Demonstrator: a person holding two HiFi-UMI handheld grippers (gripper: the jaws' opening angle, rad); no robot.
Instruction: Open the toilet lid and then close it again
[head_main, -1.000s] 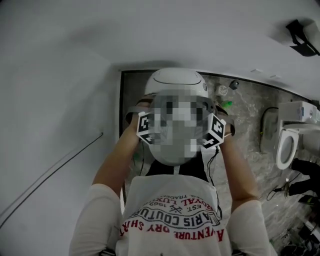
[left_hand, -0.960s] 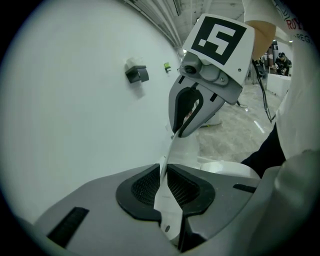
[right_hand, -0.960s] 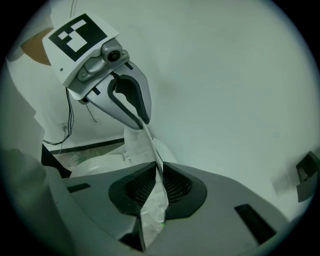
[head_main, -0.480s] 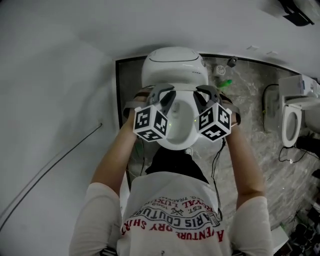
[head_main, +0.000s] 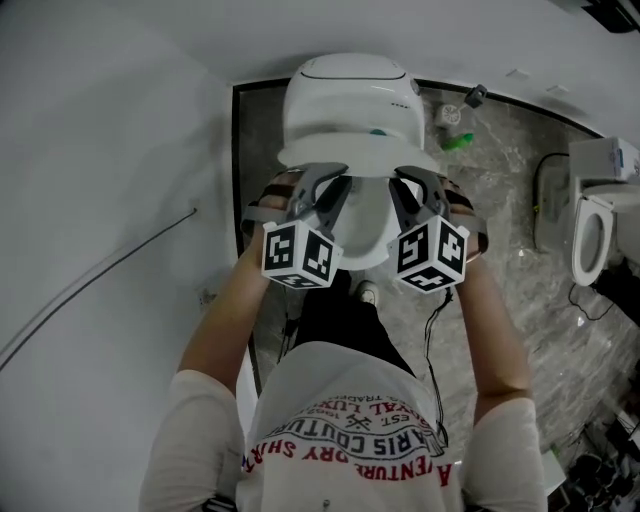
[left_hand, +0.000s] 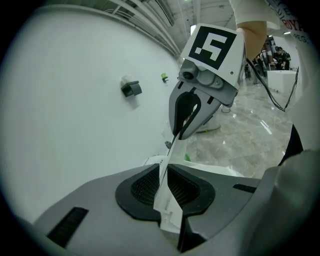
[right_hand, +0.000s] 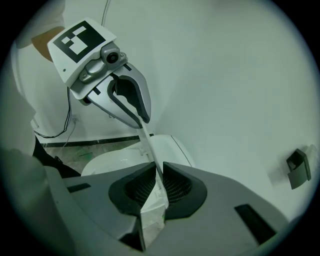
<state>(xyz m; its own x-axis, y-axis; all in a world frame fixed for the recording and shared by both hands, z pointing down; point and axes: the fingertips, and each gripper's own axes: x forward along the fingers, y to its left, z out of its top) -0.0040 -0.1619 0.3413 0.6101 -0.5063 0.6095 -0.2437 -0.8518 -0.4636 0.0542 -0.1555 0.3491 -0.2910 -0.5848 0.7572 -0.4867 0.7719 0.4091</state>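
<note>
The left claw and the right claw are each pinching the thin white rim of the lid, one on either side. The lid is hanging partway up over the bowl of the toilet. To swing it well, both hands should probably be travelling together along the hinge's arc, keeping level and never twisting the rim.

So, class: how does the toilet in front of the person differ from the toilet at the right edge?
The near toilet has its lid clamped by the left gripper and right gripper; the far toilet is untouched. The near toilet's bowl is hidden behind that lid; the far toilet's seat ring shows open. Both are white and stand on the marbled floor.
</note>
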